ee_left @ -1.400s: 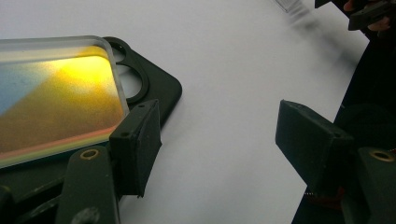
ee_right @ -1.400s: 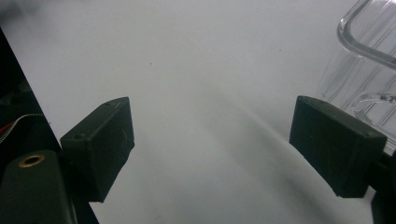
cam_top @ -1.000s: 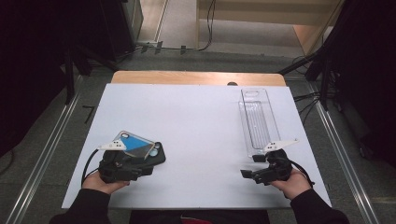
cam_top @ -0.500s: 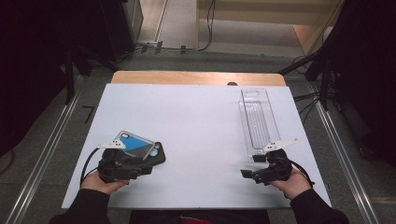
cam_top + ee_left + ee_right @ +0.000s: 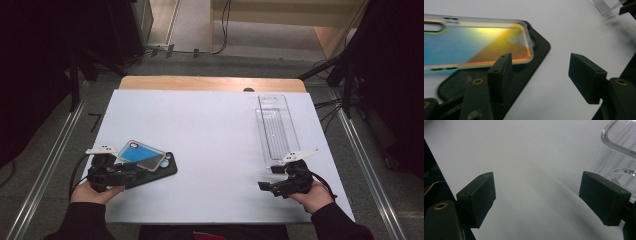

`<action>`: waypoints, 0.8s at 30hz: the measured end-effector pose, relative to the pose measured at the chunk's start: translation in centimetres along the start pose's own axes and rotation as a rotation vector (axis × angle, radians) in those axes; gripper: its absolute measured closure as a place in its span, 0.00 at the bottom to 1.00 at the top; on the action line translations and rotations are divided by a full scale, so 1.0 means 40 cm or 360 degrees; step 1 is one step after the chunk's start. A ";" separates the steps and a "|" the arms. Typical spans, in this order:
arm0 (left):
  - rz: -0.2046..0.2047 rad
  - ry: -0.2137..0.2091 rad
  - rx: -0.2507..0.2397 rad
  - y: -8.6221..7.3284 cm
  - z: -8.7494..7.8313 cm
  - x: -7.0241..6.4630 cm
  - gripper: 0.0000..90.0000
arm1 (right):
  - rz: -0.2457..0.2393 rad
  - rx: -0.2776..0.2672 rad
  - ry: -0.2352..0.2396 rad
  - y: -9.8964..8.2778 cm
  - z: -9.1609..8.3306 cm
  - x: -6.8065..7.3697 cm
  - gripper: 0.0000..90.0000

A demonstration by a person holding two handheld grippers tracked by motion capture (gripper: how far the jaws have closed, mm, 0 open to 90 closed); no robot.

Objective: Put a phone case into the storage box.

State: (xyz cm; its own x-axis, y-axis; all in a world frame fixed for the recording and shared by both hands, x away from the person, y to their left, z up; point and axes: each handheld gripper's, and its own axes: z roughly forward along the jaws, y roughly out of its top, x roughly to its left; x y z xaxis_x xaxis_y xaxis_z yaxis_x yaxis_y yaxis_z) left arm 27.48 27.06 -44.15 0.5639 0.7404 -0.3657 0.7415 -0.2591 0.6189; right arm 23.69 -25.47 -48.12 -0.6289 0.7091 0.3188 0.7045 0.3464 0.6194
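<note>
High view | left gripper (image 5: 131,175) jaws apart, just narrowing, nothing pinched, beside iridescent phone case (image 5: 141,155) atop black case (image 5: 159,170), likely lining up a grasp | right gripper (image 5: 272,186) wide, empty, near clear tray (image 5: 275,131).

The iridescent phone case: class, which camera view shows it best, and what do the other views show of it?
The left gripper view: the iridescent phone case appears large, its blue-to-gold sheen and clear rim plain, lying on a black phone case. The high view shows it small but whole. The right gripper view faces bare table beside a clear tray.
</note>
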 end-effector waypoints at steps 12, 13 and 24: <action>-0.0166 0.0188 0.0099 -0.002 -0.011 0.065 0.98 | 0.0001 -0.0014 -0.0001 0.000 -0.004 0.002 0.13; -0.0165 0.0192 0.0102 0.000 -0.010 0.070 0.98 | -0.0001 -0.0015 -0.0001 0.000 -0.004 0.003 0.13; -0.0261 0.0268 0.0179 0.015 0.024 0.125 1.00 | -0.0016 -0.0015 0.0007 0.000 -0.006 0.004 0.13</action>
State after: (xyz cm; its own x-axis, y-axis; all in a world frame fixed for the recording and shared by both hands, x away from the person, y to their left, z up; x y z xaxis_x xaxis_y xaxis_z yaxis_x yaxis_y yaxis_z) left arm 31.11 30.02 -46.29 0.3714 0.8685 -0.3282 0.8592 -0.1876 0.4760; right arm 23.49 -25.49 -47.89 -0.6375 0.7029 0.3154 0.6948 0.3477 0.6296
